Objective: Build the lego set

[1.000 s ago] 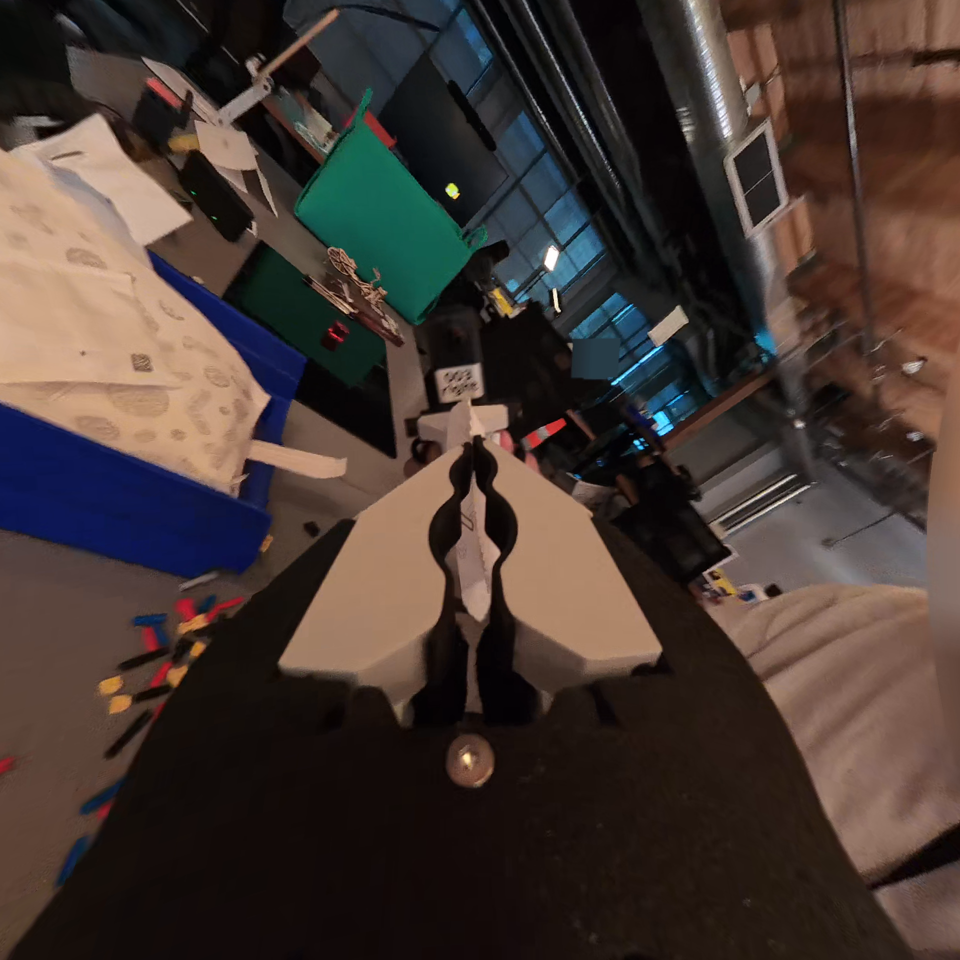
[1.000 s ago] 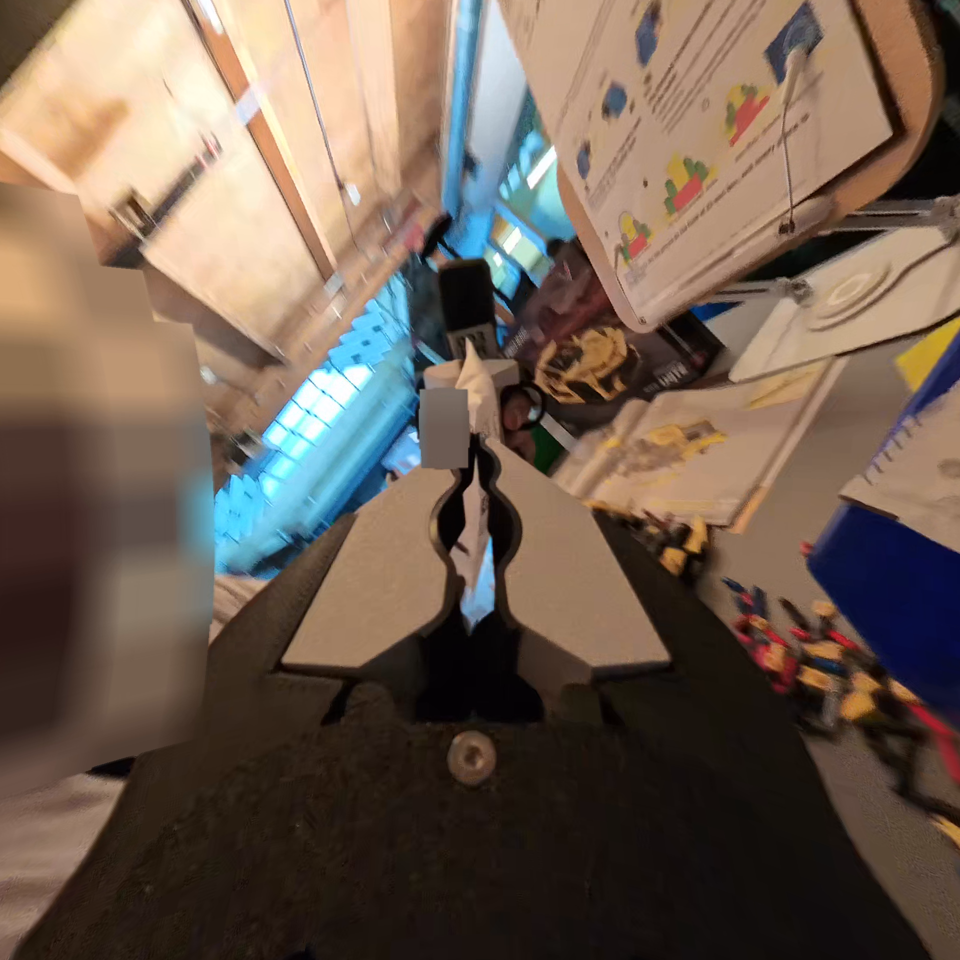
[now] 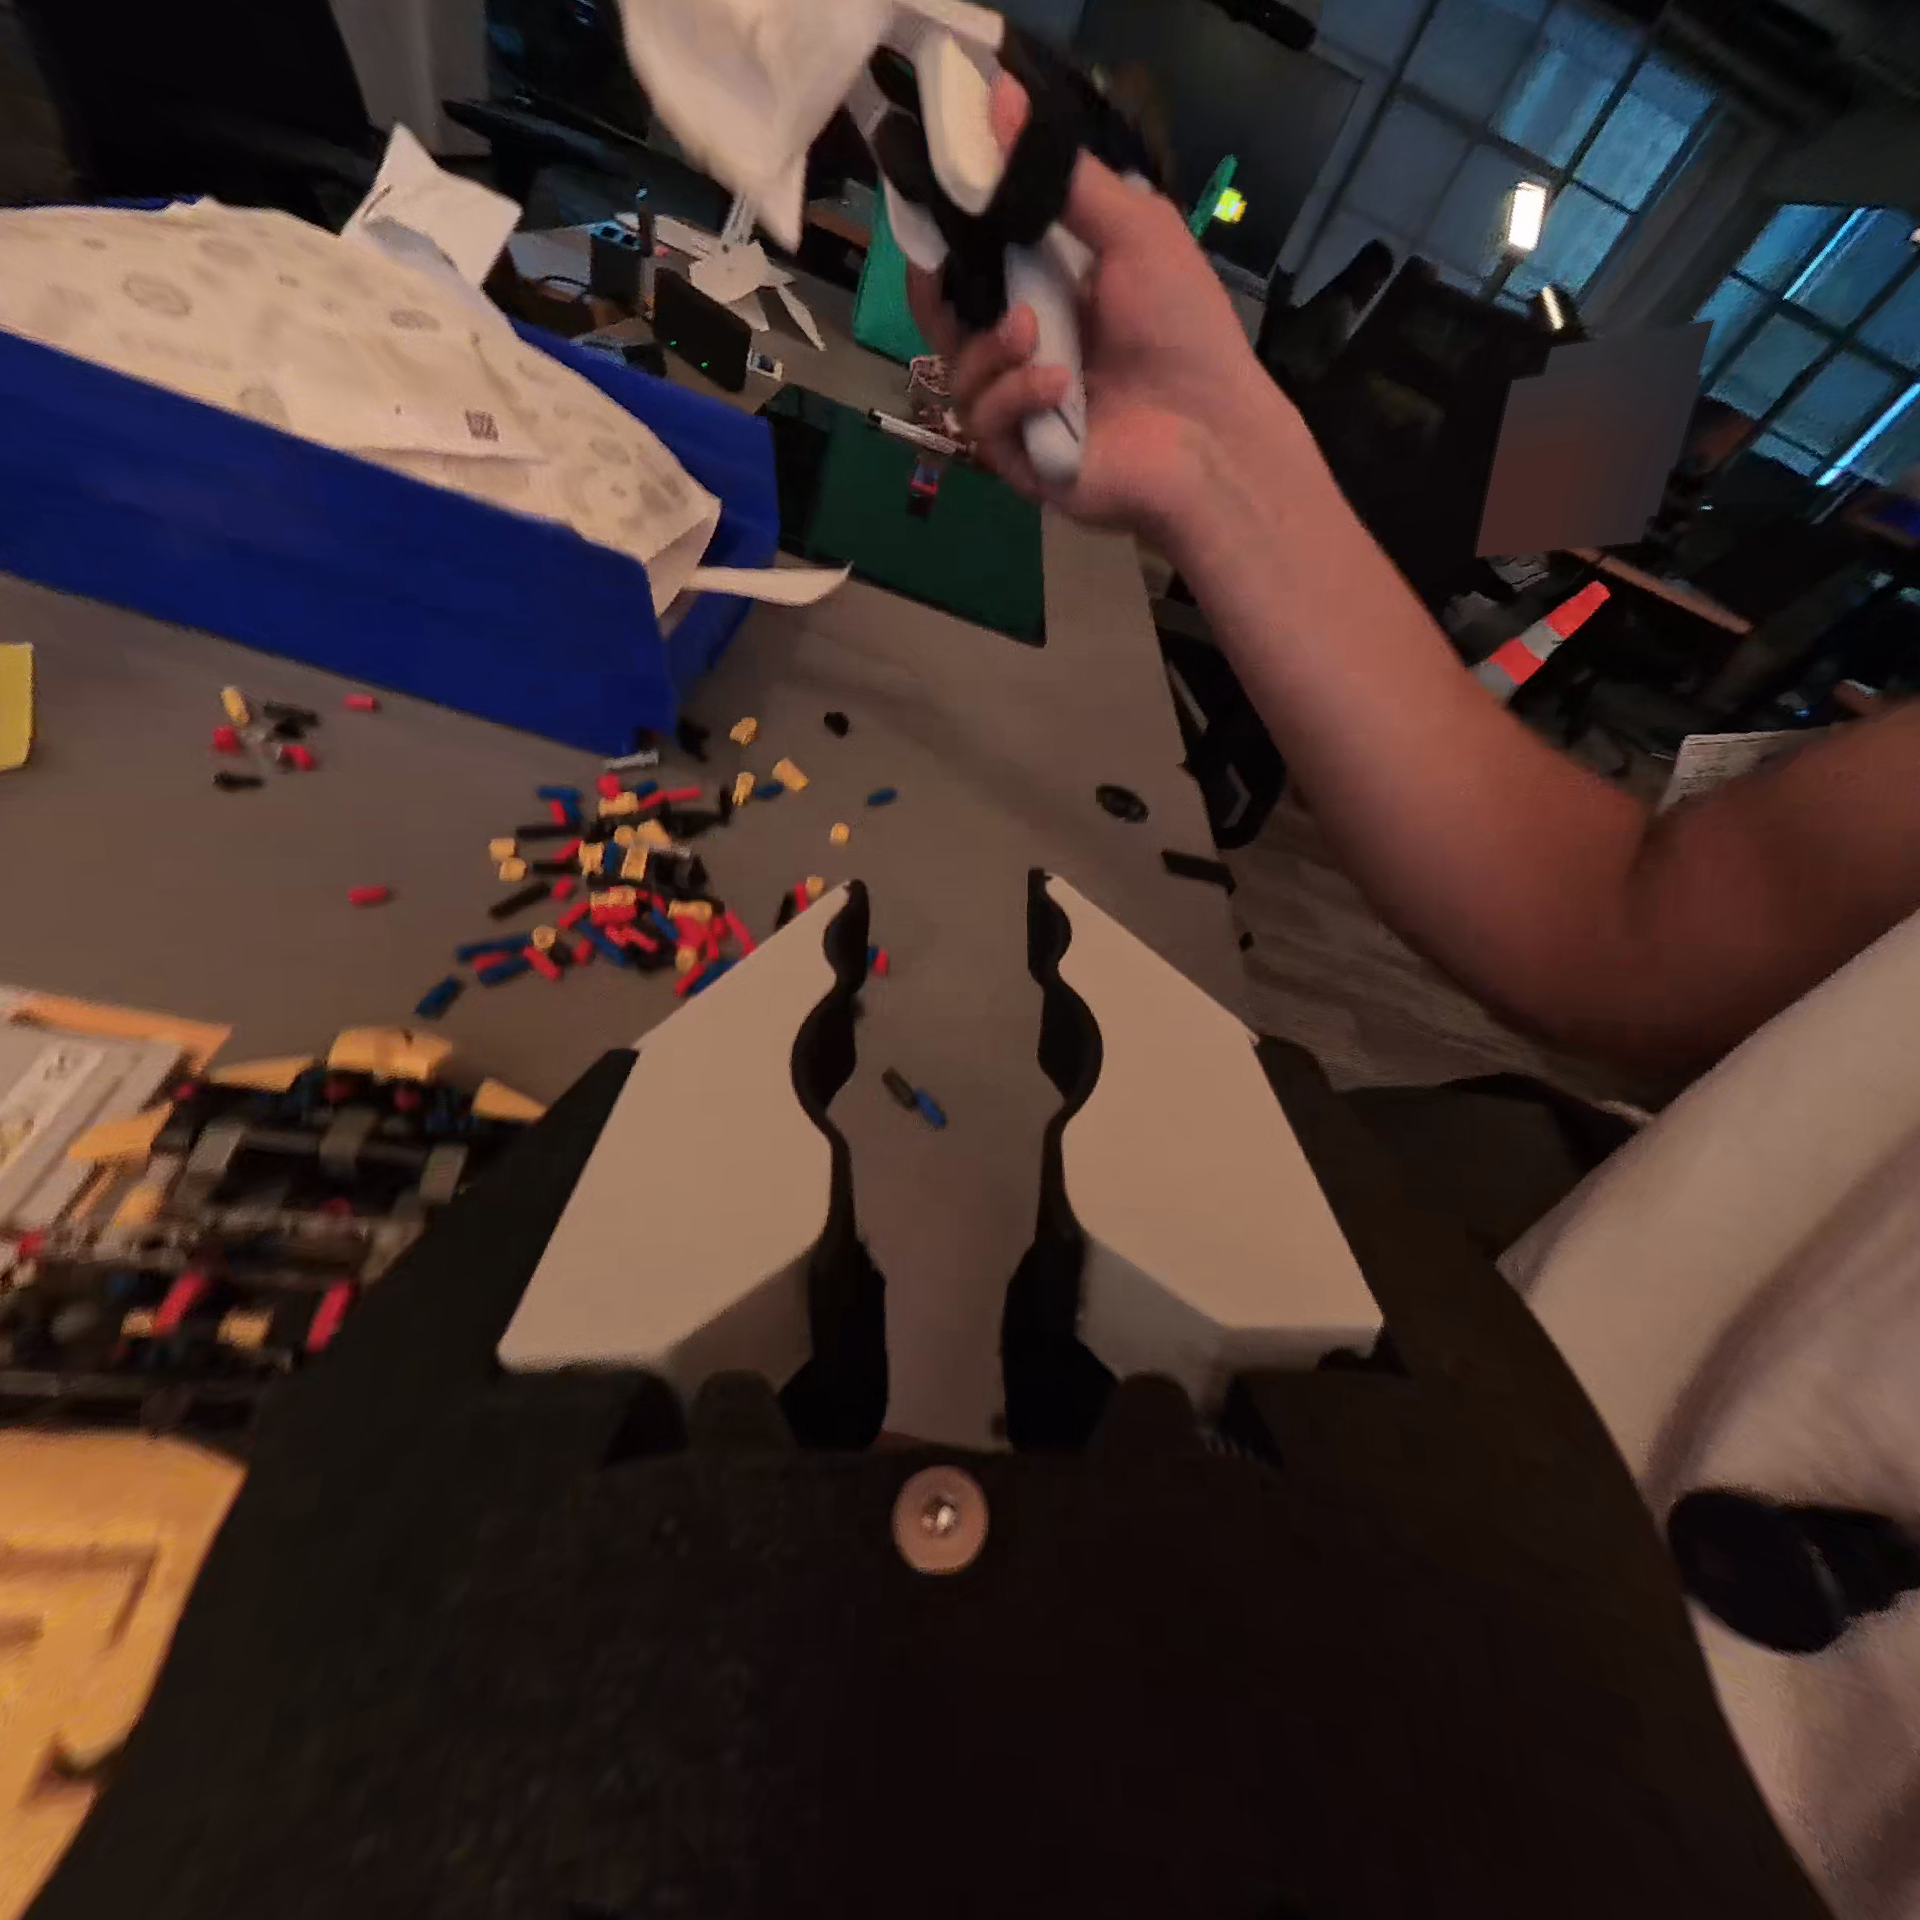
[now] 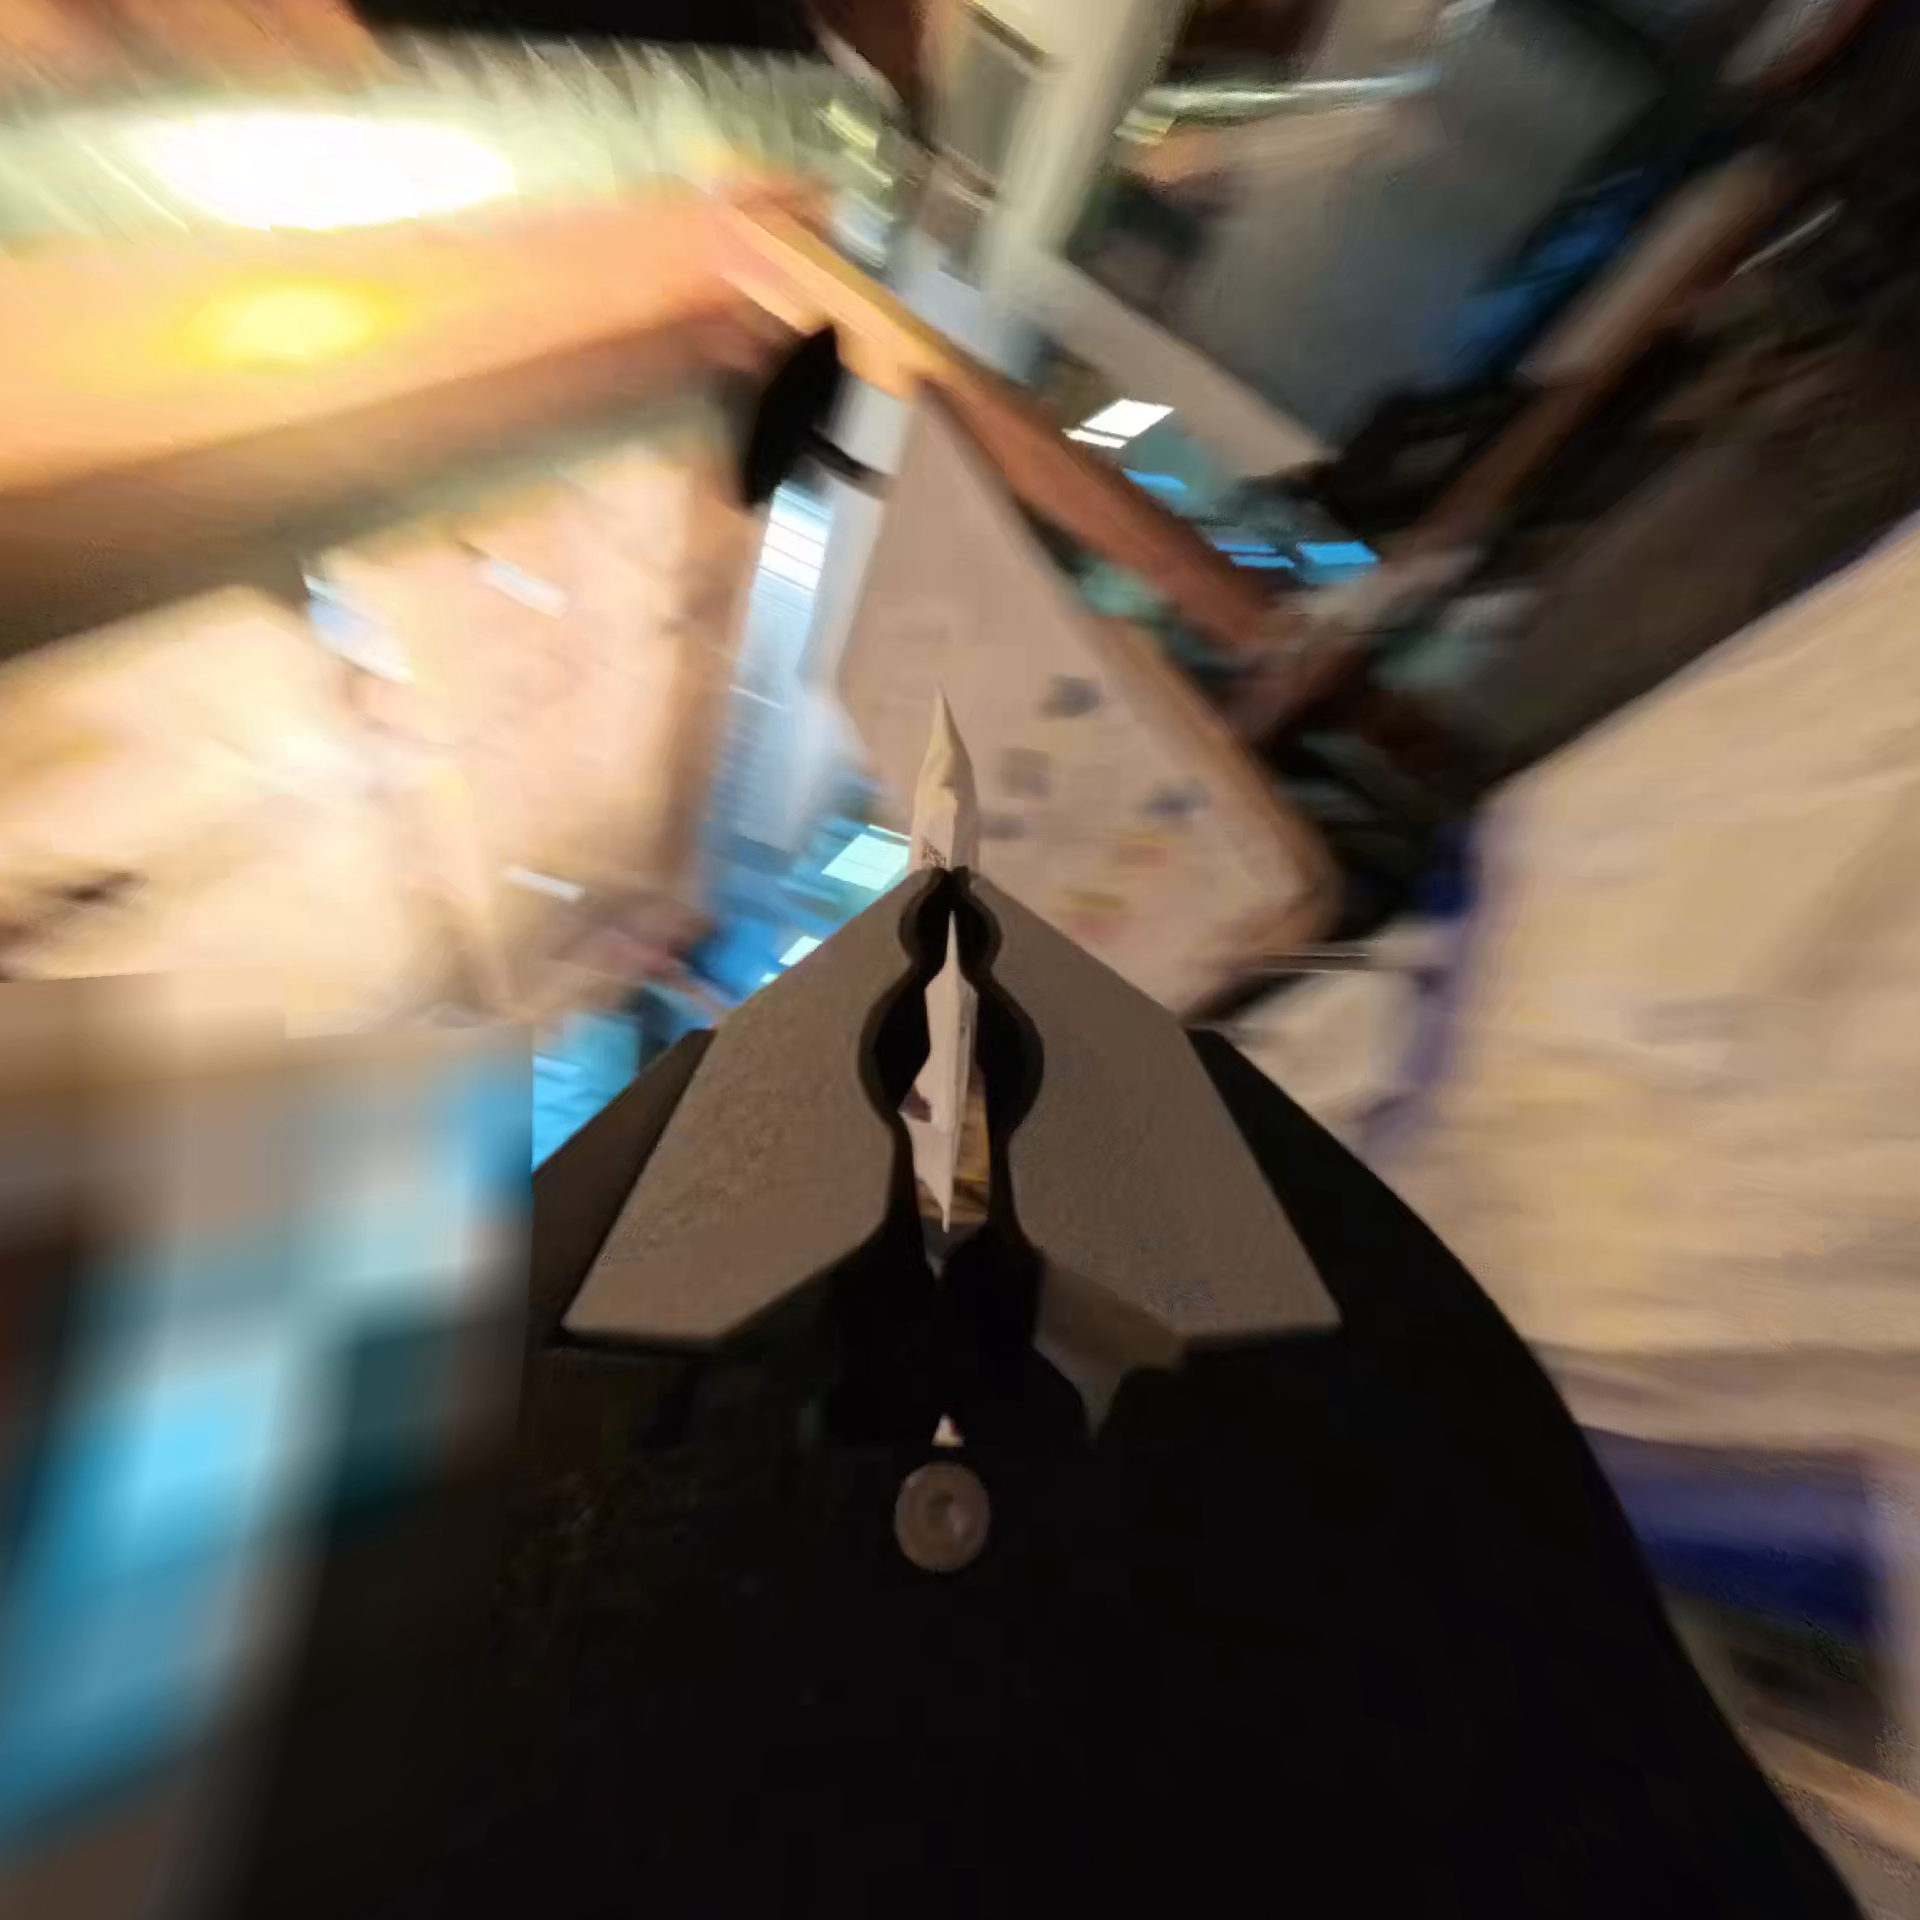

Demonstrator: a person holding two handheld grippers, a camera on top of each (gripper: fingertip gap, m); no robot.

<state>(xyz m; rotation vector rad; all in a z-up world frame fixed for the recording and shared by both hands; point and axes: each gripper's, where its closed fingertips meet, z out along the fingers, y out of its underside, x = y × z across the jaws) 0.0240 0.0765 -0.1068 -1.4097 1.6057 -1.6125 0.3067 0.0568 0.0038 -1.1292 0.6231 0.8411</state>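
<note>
Lego pieces [image 3: 623,894] lie scattered mid-table, a part-built model [image 3: 260,1184] at the near left edge. Compared with a second ago, the left tool [image 3: 943,904] now gapes wide and empty, while the right tool [image 4: 951,894] still pinches the white paper bag [image 4: 943,821], raised high. Unpacking seems finished; next, discard the bag and pick a piece.

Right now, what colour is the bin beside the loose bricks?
Blue bin; the left wrist view shows it best.

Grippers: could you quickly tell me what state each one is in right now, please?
Left gripper: open, holding nothing.
Right gripper: closed on a crumpled white paper bag.
</note>
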